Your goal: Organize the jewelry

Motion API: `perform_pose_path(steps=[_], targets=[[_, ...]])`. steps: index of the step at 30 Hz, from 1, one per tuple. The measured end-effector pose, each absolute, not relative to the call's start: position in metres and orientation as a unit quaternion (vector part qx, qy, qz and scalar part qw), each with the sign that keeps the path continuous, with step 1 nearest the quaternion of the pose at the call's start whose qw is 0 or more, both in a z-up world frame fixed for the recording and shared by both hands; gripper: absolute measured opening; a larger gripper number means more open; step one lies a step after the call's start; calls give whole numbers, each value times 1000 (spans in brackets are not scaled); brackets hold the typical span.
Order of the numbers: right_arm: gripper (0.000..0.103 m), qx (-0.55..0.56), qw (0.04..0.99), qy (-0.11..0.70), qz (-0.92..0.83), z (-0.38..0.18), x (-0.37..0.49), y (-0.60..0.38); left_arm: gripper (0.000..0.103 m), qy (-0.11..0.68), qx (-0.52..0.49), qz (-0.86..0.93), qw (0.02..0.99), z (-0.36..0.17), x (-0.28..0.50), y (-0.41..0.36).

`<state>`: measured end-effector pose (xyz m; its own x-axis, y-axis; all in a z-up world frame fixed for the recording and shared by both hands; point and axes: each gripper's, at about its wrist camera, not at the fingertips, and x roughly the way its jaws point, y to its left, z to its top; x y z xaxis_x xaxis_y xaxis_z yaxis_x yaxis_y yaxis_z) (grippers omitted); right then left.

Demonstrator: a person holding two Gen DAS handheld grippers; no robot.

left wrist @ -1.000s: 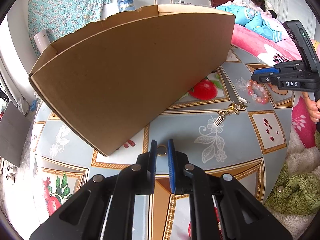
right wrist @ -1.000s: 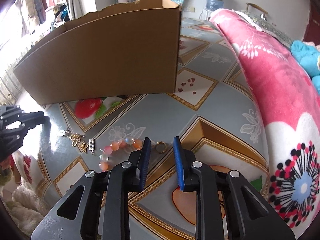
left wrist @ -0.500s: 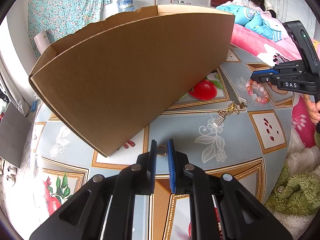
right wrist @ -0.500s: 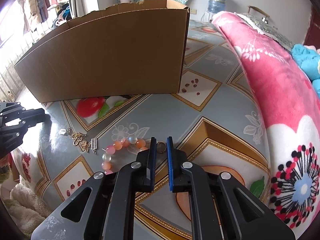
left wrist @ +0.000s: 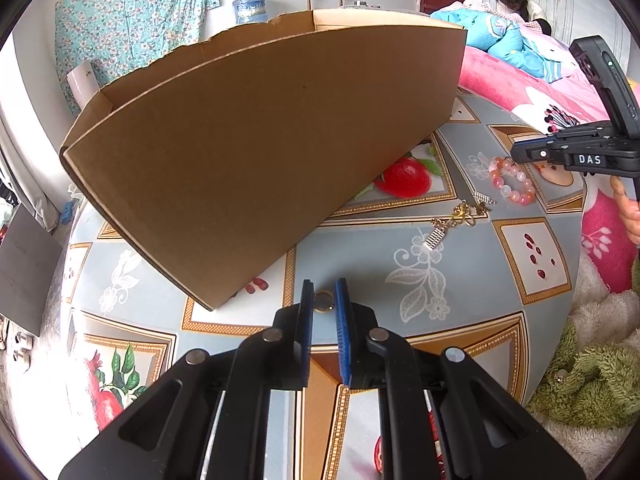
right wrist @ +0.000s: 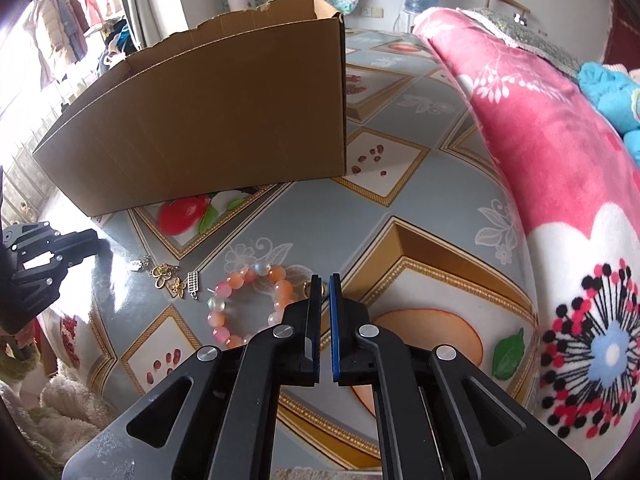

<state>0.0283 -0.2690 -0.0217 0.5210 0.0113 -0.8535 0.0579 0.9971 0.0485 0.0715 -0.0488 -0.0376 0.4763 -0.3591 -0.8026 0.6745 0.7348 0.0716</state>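
I am holding my left tongs (left wrist: 323, 296) low in the centre of the left wrist view, jaws drawn narrow on a small round gold-rimmed piece (left wrist: 323, 301) that is sitting between the blue pads at their tips, down at the counter (left wrist: 360, 252); whether the pads are actually pressing it I cannot tell for certain, though they are standing right against its sides. My right tongs (right wrist: 325, 286) are sitting at lower centre of the right wrist view with the jaws nearly together, a thin gold ring (right wrist: 308, 289) showing at the left pad's tip; it is too small to say whether it is pinched or just lying beside the pad. The pink and orange beaded bracelet (right wrist: 248, 304) is lying on the counter just left of those tips, and the gold butterfly charms with their small silver pendants (right wrist: 172, 280) are lying further left, apart from the bracelet. The open cardboard box (right wrist: 208, 128) is standing across the upper left of the frame, well behind all the jewelry. A pink flowered blanket (right wrist: 540, 152) is filling the right side.
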Motion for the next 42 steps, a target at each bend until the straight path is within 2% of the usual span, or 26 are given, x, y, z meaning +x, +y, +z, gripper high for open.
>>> perform_pose_path(steps=[10, 17, 18, 20, 21, 39, 40, 42], targets=[[2, -24, 871, 490, -34, -26, 30, -258, 10, 408, 193, -310, 837, -38, 72, -49], [5, 15, 878, 477, -32, -22, 38, -270, 10, 408, 190, -310, 837, -38, 72, -48], [7, 24, 879, 476, -26, -20, 38, -271, 10, 409, 190, -310, 837, -38, 72, -48], [21, 20, 879, 476, -24, -19, 33, -266, 10, 409, 188, -310, 837, -38, 72, -47], [22, 15, 878, 477, -25, -19, 31, -263, 10, 409, 188, -311, 837, -38, 72, -47], [22, 4, 875, 482, -54, -27, 23, -231, 10, 407, 185, -312, 838, -39, 73, -46], [21, 3, 875, 481, -56, -27, 22, -229, 10, 407, 185, -312, 838, -39, 72, -46], [11, 5, 875, 480, -54, -27, 22, -226, 10, 407, 185, -312, 839, -39, 73, -46]])
